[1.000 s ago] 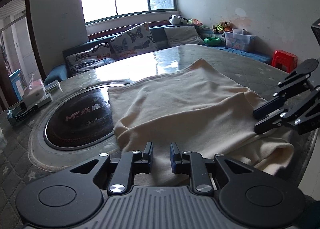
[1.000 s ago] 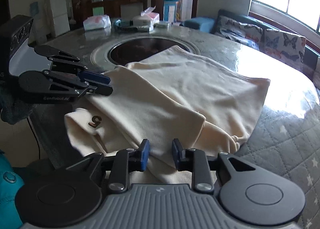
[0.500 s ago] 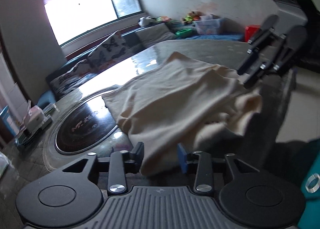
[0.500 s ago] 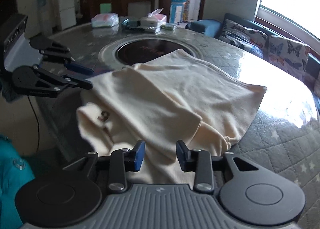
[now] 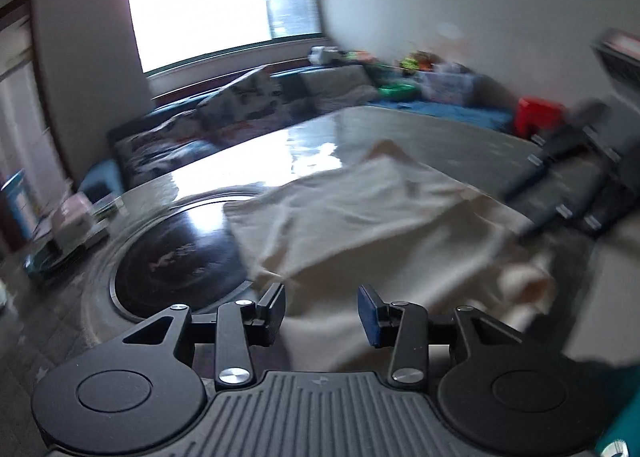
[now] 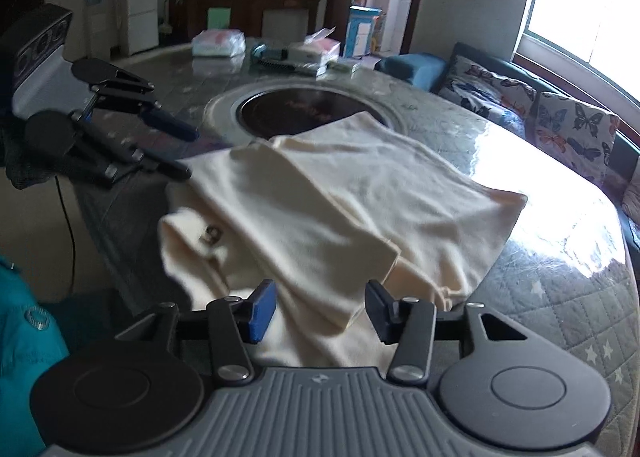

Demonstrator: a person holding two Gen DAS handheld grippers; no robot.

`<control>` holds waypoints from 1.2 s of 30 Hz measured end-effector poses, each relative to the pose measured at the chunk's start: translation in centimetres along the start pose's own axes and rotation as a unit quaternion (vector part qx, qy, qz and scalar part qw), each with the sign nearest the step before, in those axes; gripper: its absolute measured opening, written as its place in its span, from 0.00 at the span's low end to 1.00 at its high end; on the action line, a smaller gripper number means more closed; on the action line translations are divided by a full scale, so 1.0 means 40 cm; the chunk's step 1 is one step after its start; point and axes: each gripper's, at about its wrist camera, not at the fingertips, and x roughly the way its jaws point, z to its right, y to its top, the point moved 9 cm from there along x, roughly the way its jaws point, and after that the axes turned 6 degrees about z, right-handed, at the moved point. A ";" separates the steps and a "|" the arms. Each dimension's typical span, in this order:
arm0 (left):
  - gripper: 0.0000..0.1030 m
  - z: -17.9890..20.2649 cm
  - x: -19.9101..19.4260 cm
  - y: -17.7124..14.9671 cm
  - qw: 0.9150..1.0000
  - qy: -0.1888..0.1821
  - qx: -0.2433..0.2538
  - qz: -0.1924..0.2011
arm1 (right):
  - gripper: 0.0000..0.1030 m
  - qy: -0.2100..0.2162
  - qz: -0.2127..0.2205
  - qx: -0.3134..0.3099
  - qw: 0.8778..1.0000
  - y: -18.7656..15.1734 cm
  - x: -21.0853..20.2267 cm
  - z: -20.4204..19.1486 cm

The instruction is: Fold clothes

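On the round table [image 6: 552,297], under its glossy clear cover, a cream garment [image 6: 352,193] lies partly folded, one layer doubled over another, with its near edge spilling over the table rim toward both cameras. A small dark mark [image 6: 211,234] shows on the hanging corner at the left of the right wrist view. The right gripper [image 6: 320,311] sits low at the table edge with its jaws spread wide — the draped cloth shows between them, and neither pad appears to pinch it. The left gripper [image 5: 322,311] is likewise spread apart, the garment's near hem showing in the gap without being clamped; the left wrist view is heavily blurred. Seen from the right camera, the left gripper hovers just beside the garment's left corner, its two fingers [image 6: 172,125] parted and close to the fabric's edge. Beyond the garment a dark circular inset [image 6: 304,113] is set into the tabletop, the cloth's far corner overlapping its rim. Tissue packs and boxes [image 6: 312,51] sit at the far side — a sofa with butterfly-print cushions [image 6: 560,121] lines the window wall.
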 end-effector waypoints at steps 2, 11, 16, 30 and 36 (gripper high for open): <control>0.41 -0.045 0.048 0.013 0.999 0.032 -0.033 -0.014 | 0.48 0.002 0.003 0.011 1.000 0.005 0.014 0.004; 0.35 -0.168 0.235 0.065 0.989 0.111 -0.080 -0.060 | 0.48 0.024 -0.001 0.028 0.999 -0.007 0.059 -0.004; 0.35 -0.200 0.328 0.075 0.986 0.116 -0.087 -0.082 | 0.48 0.028 -0.001 0.044 0.999 -0.017 0.069 0.003; 0.09 -0.230 0.490 0.078 0.987 0.105 -0.073 -0.101 | 0.49 0.041 -0.007 0.058 0.997 -0.025 0.085 0.019; 0.08 -0.244 0.507 0.086 0.987 0.122 -0.052 -0.091 | 0.50 0.044 -0.008 0.060 0.997 -0.028 0.086 0.024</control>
